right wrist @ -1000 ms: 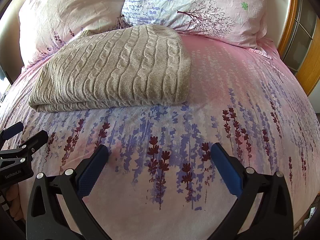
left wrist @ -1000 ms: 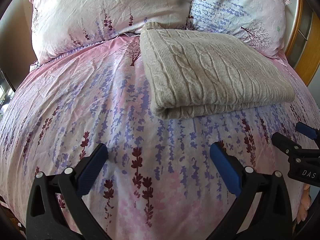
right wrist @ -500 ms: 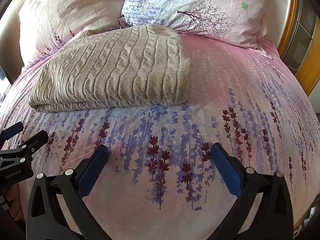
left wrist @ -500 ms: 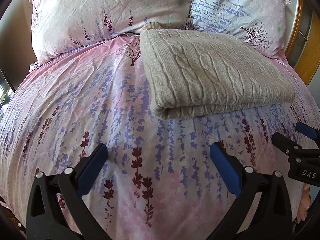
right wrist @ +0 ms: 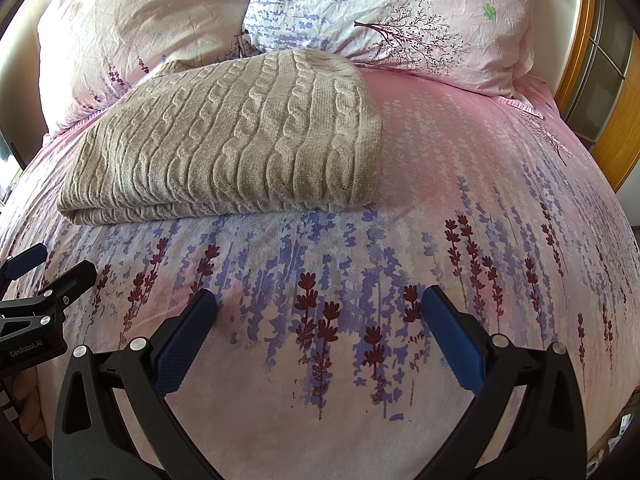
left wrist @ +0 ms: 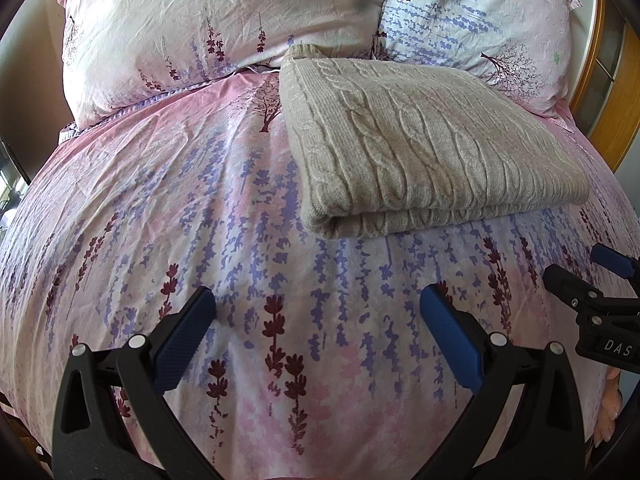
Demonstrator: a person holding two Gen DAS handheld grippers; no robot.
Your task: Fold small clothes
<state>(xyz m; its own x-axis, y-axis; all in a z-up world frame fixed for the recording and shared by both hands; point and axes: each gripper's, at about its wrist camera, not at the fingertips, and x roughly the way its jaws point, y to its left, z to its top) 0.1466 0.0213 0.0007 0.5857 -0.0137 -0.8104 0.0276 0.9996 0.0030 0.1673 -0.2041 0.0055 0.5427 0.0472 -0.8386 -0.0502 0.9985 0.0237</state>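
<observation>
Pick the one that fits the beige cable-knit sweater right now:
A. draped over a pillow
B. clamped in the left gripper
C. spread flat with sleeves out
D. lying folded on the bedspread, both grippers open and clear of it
D: the sweater lies folded on the bedspread, and the left gripper and right gripper are open, short of it.

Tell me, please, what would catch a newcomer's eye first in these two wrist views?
First, the folded beige cable-knit sweater, lying flat on the bedspread, pink with a purple lavender print, just in front of two matching pillows. Next, the left gripper and the right gripper, low in the foreground, jaws wide open and empty, short of the sweater's near folded edge.
</observation>
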